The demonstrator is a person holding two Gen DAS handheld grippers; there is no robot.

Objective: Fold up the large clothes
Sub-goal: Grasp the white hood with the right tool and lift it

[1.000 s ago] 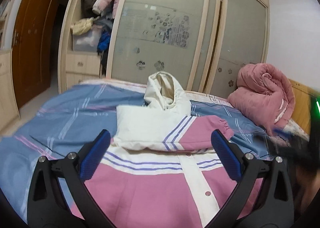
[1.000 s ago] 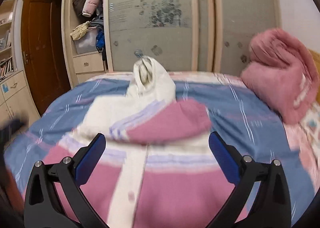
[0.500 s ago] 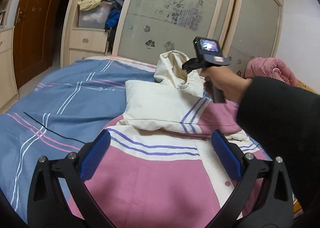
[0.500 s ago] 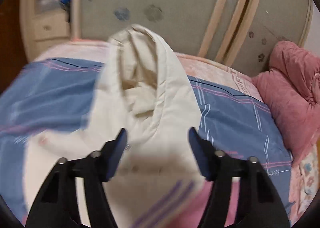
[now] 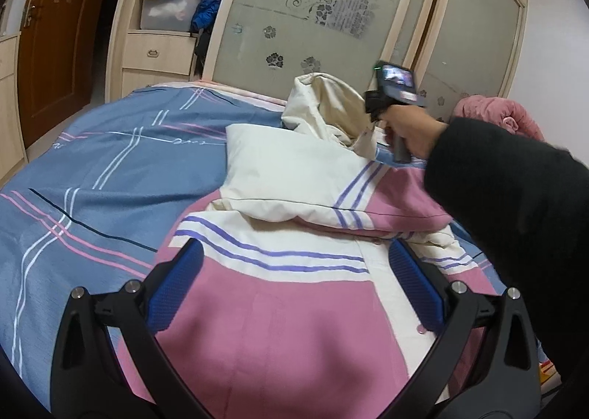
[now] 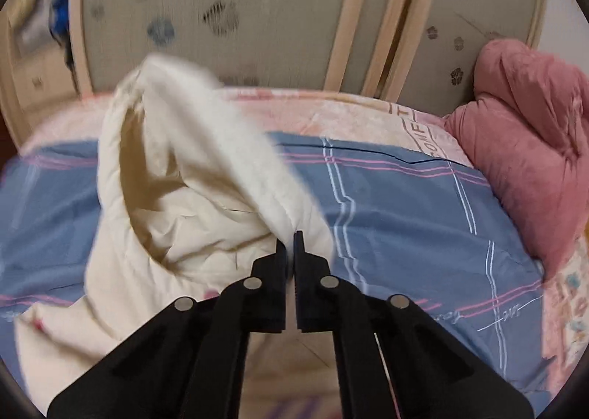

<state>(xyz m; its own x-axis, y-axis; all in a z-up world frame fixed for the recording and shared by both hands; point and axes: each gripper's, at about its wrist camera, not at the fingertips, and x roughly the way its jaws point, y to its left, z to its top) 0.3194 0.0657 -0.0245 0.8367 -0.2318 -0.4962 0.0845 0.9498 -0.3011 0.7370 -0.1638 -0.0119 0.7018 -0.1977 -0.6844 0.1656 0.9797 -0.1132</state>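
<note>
My right claw point(image 6: 289, 238) has just closed and pinches the right edge of the cream hood point(image 6: 191, 176) of the pink and cream jacket point(image 5: 279, 312), which lies folded on the blue striped bed point(image 5: 103, 169). My left claw point(image 5: 292, 279) hangs wide apart over the jacket's pink front, gripping nothing.

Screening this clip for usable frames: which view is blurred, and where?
Right wrist view: motion smear on the cream hood and wardrobe doors, though the right tongs, pinched on the hood's edge, stay crisp. Left wrist view: sharp on the pink-and-cream jacket, with fisheye bending of the wardrobe lines.
</note>
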